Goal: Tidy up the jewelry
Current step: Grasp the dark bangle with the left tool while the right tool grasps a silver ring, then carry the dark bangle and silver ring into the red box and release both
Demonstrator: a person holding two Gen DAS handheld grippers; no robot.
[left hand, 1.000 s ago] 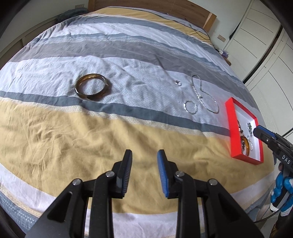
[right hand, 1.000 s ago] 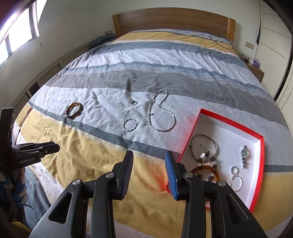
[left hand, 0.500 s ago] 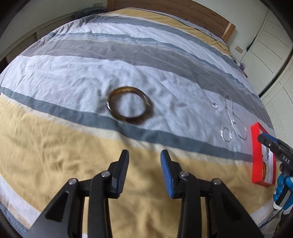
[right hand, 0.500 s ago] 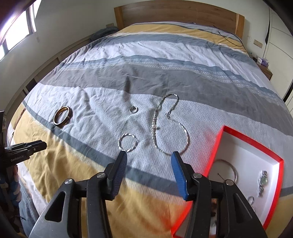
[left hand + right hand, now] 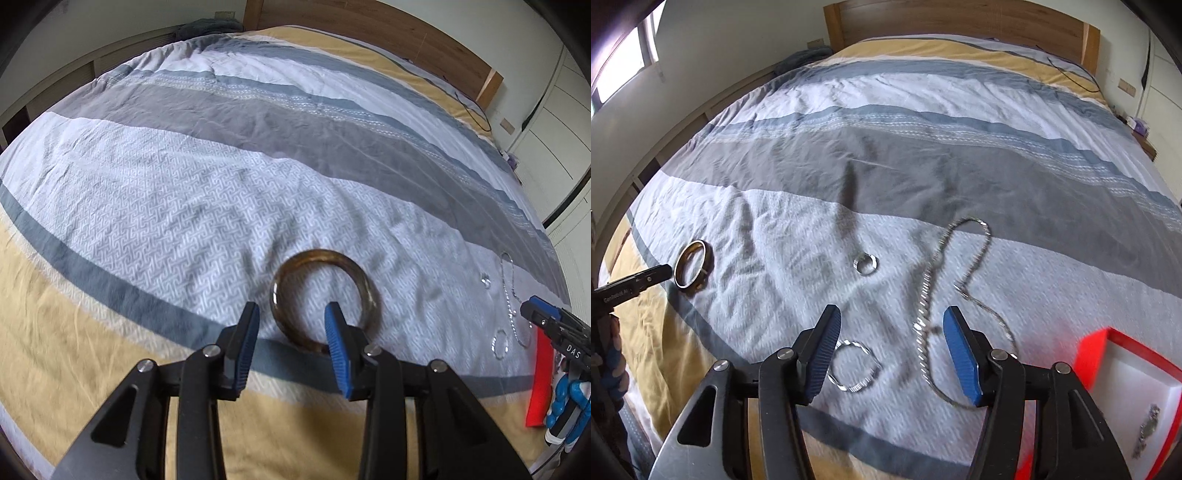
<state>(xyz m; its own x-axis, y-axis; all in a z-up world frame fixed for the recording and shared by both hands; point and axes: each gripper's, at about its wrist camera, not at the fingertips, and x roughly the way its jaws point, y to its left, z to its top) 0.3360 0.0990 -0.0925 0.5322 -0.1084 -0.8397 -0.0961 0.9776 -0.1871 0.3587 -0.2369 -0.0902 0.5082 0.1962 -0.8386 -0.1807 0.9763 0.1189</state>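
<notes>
A brown bangle (image 5: 325,299) lies flat on the striped bedspread. My left gripper (image 5: 291,314) is open, its jaws on either side of the bangle's near-left rim. The bangle also shows in the right wrist view (image 5: 692,267), with the left gripper's tip (image 5: 653,275) beside it. My right gripper (image 5: 890,325) is open above a silver chain necklace (image 5: 955,291) and a small twisted silver hoop (image 5: 855,365). A small silver ring (image 5: 866,264) lies farther off. The red tray (image 5: 1126,373) with a white inside sits at the right, holding a watch (image 5: 1148,428).
The bed has a wooden headboard (image 5: 960,18) at the far end. A dark cable (image 5: 1067,70) lies on the yellow stripe near the pillows' end. White wardrobe doors (image 5: 554,129) stand to the right of the bed. The right gripper's tip (image 5: 554,325) shows in the left wrist view.
My left gripper has moved forward to the bangle, which now sits at its jaws. My right gripper has moved forward and left, over the necklace and hoop; the tray has slid to the frame's right edge.
</notes>
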